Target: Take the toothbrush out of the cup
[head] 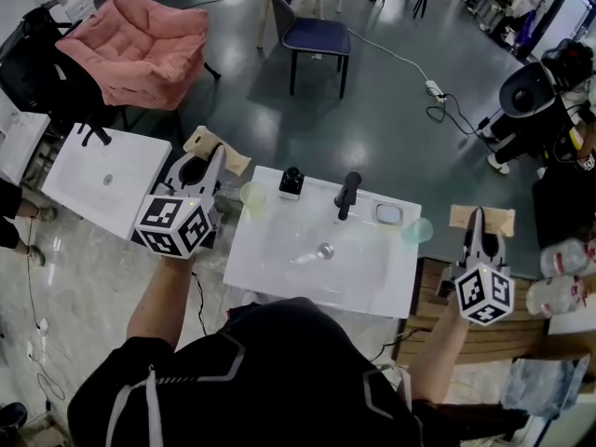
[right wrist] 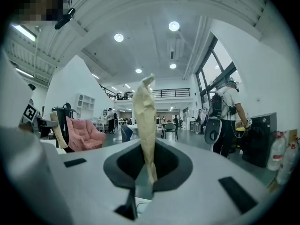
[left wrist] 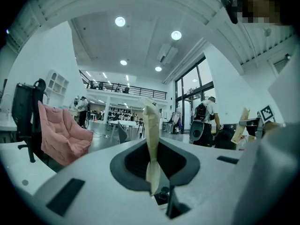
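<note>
In the head view a pale green cup [head: 252, 195] stands at the left back corner of the white sink counter [head: 263, 261], and a clear teal cup [head: 418, 230] at its right edge. I see no toothbrush in either cup; a pale slender thing [head: 304, 257] lies in the basin beside the drain, too blurred to name. My left gripper [head: 217, 154] is held left of the green cup, apart from it, its tan jaws [left wrist: 149, 108] pressed together with nothing between them. My right gripper [head: 478, 216] is held right of the teal cup, also shut [right wrist: 144, 90] and holding nothing. Both point level, out into the room.
A black faucet [head: 347, 194], a black pump bottle [head: 291, 182] and a soap dish [head: 387, 214] stand along the counter's back. A second white sink [head: 104, 180] is at the left, wooden slats [head: 484, 338] and water bottles [head: 564, 277] at the right. A pink armchair [head: 140, 45] and a blue chair [head: 315, 37] stand beyond.
</note>
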A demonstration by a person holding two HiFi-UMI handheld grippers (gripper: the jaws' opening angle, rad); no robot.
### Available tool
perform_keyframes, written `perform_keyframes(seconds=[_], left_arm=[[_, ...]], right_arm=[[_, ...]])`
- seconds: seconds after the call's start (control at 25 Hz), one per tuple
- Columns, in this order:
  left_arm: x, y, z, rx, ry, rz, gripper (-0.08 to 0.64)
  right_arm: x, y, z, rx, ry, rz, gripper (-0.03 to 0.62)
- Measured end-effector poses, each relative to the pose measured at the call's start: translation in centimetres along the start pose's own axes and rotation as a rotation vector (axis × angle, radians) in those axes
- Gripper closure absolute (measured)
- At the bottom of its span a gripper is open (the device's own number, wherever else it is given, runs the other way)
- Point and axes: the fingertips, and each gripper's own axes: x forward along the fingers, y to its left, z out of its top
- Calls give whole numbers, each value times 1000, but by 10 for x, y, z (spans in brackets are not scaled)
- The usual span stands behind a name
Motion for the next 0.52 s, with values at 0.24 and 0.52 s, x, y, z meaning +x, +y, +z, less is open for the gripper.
perform_keyframes(seconds=[0.24, 0.52], left_arm=[[-2, -3, 6, 47, -17, 12, 526], [-6, -4, 7, 53, -20, 14, 526]], right_arm=[[-1, 2, 1, 1, -4, 6, 558], [-4, 2, -1, -2, 5, 4, 558]])
